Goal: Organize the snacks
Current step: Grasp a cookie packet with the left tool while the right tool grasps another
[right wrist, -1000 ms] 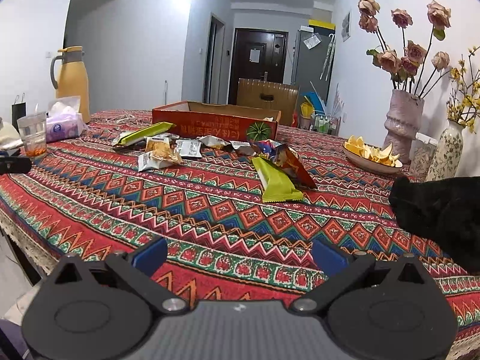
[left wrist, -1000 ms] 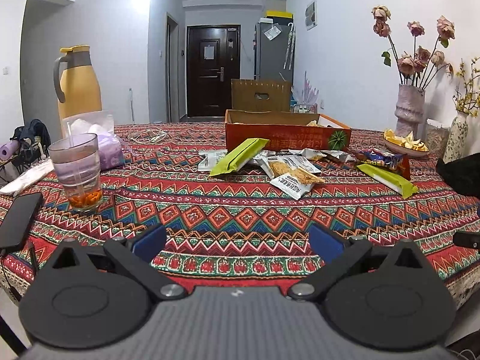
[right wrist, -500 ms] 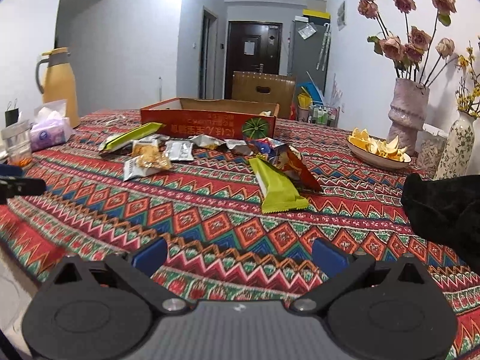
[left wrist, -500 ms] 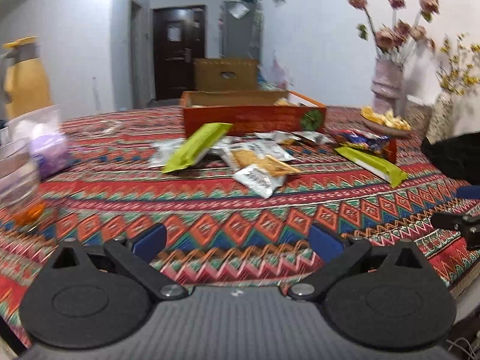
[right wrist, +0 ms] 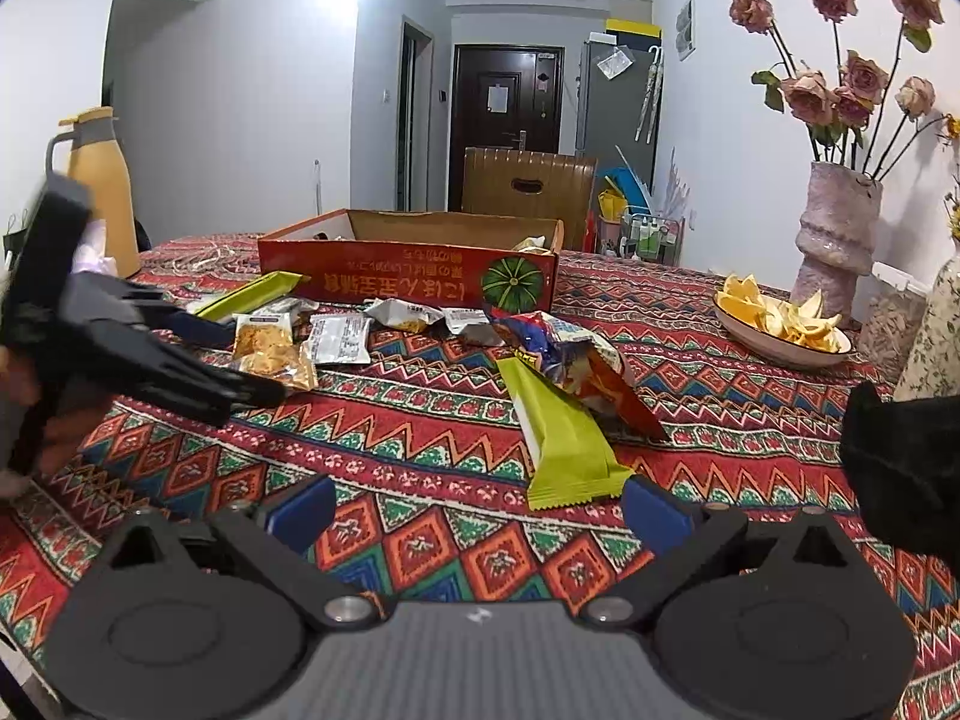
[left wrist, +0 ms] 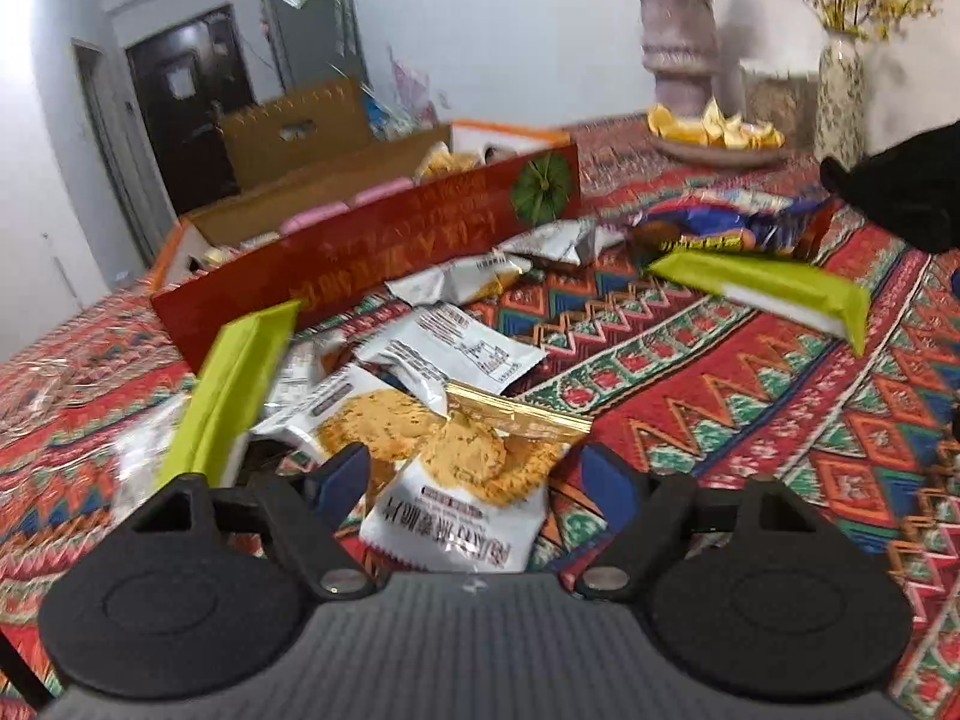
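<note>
Left gripper (left wrist: 474,474) wide open, empty, straddling cracker packet (left wrist: 462,498) flat on worktop (left wrist: 750,420); packet's long axis runs straight ahead toward red box (left wrist: 372,252). Right gripper (right wrist: 474,507) open, empty, farther off.

Snack packets (right wrist: 336,339) (green, silver, blue) lie scattered before the red box (right wrist: 408,285).

Snacks scattered on the table (right wrist: 420,438) before the box (right wrist: 408,285).

The cracker packet (left wrist: 462,498) lies between the left gripper (left wrist: 474,474) jaws. A long wrapper (right wrist: 558,444) lies before the right gripper (right wrist: 474,510); the peel dish (right wrist: 780,324) sits toward the right edge.
</note>
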Available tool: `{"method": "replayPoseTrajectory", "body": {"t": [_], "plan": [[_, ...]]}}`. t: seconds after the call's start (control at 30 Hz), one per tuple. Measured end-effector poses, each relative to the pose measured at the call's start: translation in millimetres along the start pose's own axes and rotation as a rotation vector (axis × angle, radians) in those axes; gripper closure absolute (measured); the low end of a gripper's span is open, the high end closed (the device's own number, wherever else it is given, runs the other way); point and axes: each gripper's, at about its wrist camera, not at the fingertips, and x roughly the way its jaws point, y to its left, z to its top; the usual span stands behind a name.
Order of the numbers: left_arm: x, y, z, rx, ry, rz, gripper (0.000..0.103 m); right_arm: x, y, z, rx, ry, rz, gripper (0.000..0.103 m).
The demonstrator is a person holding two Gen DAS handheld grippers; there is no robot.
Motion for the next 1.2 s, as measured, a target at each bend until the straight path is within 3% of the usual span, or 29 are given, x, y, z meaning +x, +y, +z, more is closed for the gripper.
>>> {"method": "replayPoseTrajectory", "body": {"t": [0.07,0.1,0.27,0.37,0.43,0.53,0.67,0.73,0.77,0.83,0.9,1.07,1.2], "plan": [[6.0,10.6,0.9,-0.06,0.019,-0.066,0.047,5.0,1.9,0.7,0.006,0.007,0.01,0.002],[5.5,14.1,0.9,-0.086,0.026,-0.087,0.062,8.1,3.4,1.0,0.009,0.008,0.016,0.002],[-25.2,17.5,-15.7,-0.188,0.007,-0.062,0.062,22.3,17.4,10.4,-0.002,0.003,0.064,0.002],[-61.3,37.4,-36.8,-0.333,-0.052,-0.033,0.062,35.0,34.0,26.9,-0.034,0.002,0.139,0.003],[-78.9,56.4,-54.3,-0.431,-0.057,0.031,0.062,50.2,51.0,42.8,-0.069,0.001,0.209,0.005],[-92.7,80.8,-79.7,-0.527,-0.02,0.126,0.062,86.6,81.4,69.6,-0.127,0.029,0.297,0.013],[-112.4,98.8,-100.9,-0.55,-0.037,0.201,0.062,148.2,121.8,97.9,-0.15,0.077,0.356,0.021],[-120.4,105.9,-107.6,-0.58,-0.04,0.221,0.062,177.0,138.8,102.1,-0.165,0.112,0.365,0.029],[-123.6,108.1,-109.7,-0.591,-0.041,0.226,0.062,187.5,145.5,101.7,-0.17,0.125,0.349,0.037],[-130.4,106.8,-112.5,-0.598,-0.047,0.244,0.062,201.5,154.9,97.8,-0.167,0.155,0.308,0.045],[-136.9,103.0,-114.8,-0.593,-0.056,0.25,0.062,195.2,150.2,92.4,-0.123,0.146,0.307,0.058],[-145.2,90.1,-114.9,-0.576,-0.056,0.222,0.062,150.1,131.1,70.7,-0.072,0.145,0.272,0.061],[-147.6,57.9,-108.4,-0.536,-0.057,0.15,0.062,87.5,108.0,35.5,-0.029,0.146,0.207,0.061]]}}
